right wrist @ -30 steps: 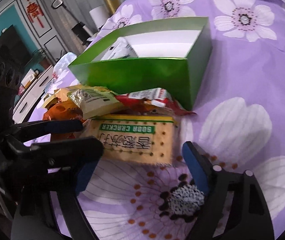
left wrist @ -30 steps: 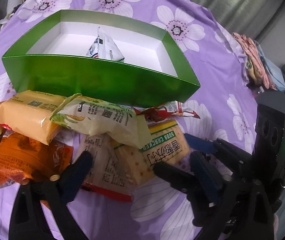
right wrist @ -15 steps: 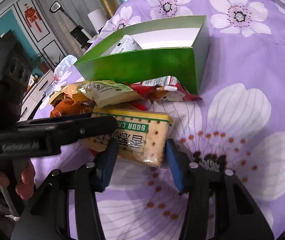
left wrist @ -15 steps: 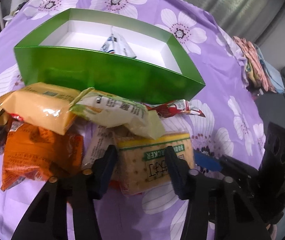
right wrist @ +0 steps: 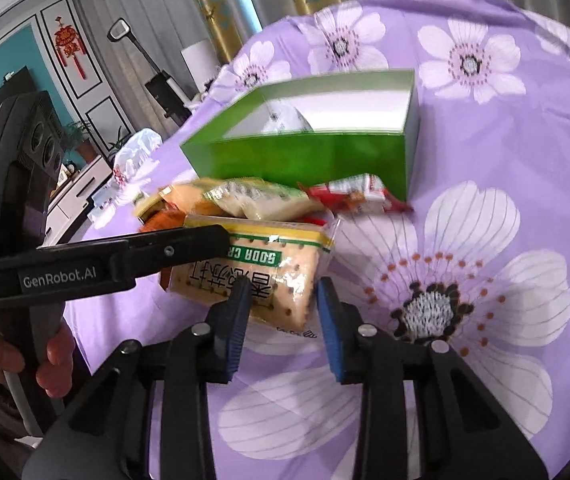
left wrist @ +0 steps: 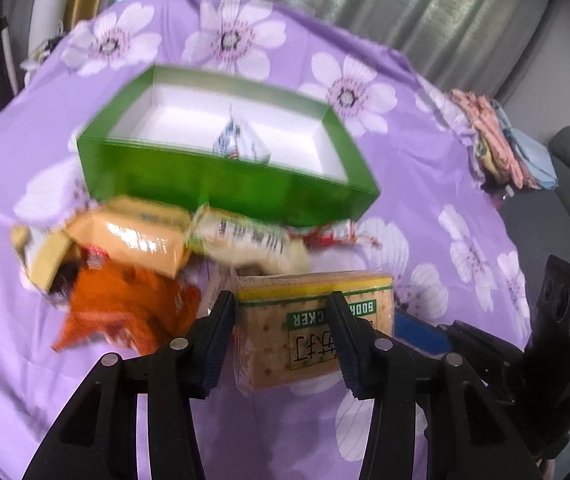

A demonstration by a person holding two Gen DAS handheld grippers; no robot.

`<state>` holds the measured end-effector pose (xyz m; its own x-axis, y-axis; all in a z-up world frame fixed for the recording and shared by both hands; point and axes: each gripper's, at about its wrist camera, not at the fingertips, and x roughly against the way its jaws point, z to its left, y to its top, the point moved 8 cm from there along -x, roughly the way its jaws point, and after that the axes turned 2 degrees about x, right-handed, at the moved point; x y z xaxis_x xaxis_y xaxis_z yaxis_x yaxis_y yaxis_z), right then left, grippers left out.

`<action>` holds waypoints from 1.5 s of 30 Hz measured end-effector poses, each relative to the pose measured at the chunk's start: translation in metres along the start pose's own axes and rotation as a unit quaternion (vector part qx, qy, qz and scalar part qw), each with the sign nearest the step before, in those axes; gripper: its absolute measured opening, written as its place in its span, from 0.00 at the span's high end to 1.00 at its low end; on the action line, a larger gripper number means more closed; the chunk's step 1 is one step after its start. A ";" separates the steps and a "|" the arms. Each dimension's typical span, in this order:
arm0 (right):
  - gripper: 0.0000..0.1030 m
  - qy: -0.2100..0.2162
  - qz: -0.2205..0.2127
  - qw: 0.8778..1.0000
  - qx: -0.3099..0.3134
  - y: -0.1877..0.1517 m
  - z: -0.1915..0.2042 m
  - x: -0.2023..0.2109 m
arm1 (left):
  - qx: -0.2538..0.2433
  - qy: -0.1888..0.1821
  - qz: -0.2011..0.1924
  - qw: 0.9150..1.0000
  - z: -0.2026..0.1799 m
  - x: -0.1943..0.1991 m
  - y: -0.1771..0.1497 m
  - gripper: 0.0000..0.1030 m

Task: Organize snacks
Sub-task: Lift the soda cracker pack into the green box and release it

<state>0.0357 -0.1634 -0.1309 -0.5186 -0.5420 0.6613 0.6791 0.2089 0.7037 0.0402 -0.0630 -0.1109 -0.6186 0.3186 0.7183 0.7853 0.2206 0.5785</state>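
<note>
Both grippers' fingers have just closed on the soda cracker pack (left wrist: 313, 328), lifting it off the snack pile (left wrist: 133, 256).

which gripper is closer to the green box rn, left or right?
Hard to call; neither touches it. Both the left gripper and the right gripper are clamped on the soda cracker pack, lifted in front of the green box, with the snack pile between.

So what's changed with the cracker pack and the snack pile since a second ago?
Both hand-held grippers, left and right, have just been closing and now clamp the cracker pack, one at each end. It has come up off the cloth, out of the snack pile. The green box with its one packet and the remaining snacks stayed put.
</note>
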 end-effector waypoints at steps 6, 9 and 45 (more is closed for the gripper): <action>0.67 -0.002 -0.035 0.999 0.022 0.046 0.008 0.001 | -0.015 0.000 -0.042 0.999 -0.001 0.015 0.043 0.54; 0.67 -0.003 -0.047 0.998 0.031 0.070 0.009 -0.006 | -0.012 -0.002 -0.054 0.998 0.005 0.012 0.070 0.54; 0.39 -0.038 -0.031 0.999 0.004 0.107 -0.018 -0.042 | 0.014 0.039 -0.026 0.999 0.071 -0.013 0.121 0.20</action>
<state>0.1399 -0.1326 -0.0879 -0.5972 -0.4907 0.6344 0.6411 0.1832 0.7452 0.1445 0.0248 -0.0776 -0.6583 0.2328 0.7159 0.7514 0.2603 0.6063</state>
